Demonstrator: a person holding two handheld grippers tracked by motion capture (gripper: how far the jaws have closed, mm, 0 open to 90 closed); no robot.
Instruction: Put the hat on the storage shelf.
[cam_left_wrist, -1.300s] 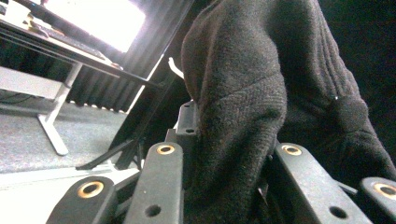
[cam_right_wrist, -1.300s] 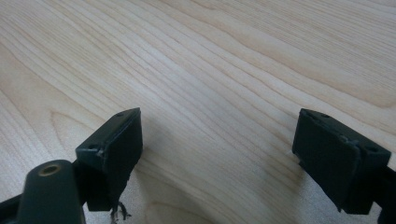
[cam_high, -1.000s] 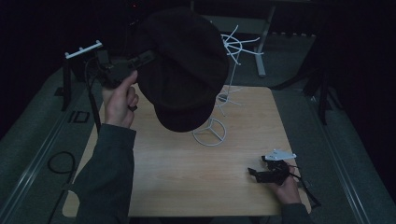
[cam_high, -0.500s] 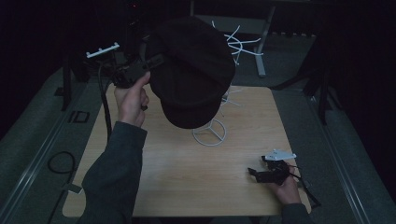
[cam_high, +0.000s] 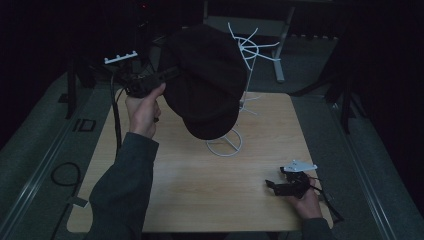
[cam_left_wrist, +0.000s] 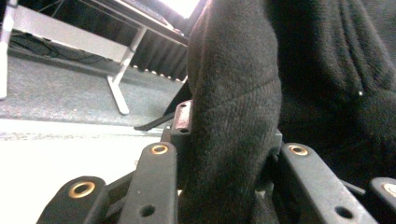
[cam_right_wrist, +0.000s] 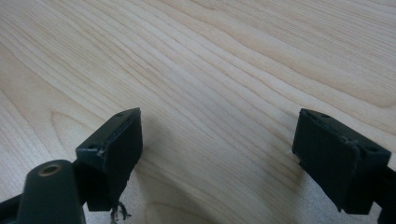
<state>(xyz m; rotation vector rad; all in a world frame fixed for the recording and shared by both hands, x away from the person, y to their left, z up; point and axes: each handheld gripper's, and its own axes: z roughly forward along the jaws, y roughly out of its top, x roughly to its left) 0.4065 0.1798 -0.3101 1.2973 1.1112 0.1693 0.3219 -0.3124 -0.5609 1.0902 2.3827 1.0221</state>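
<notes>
Black hat (cam_high: 207, 85), of soft knitted fabric, held in the air above the far half of the wooden table (cam_high: 200, 195), just in front of the white wire stand (cam_high: 245, 55). Left gripper (cam_high: 167, 75) clamps the hat's edge; a thick fold of fabric sits between its jaws, which have just been easing apart. Hat not yet seated on the stand's top prongs, so hanging it appears to remain. Right gripper (cam_high: 287, 185) rests on the table near the front right corner, jaws wide apart, nothing between them. No containers present.
</notes>
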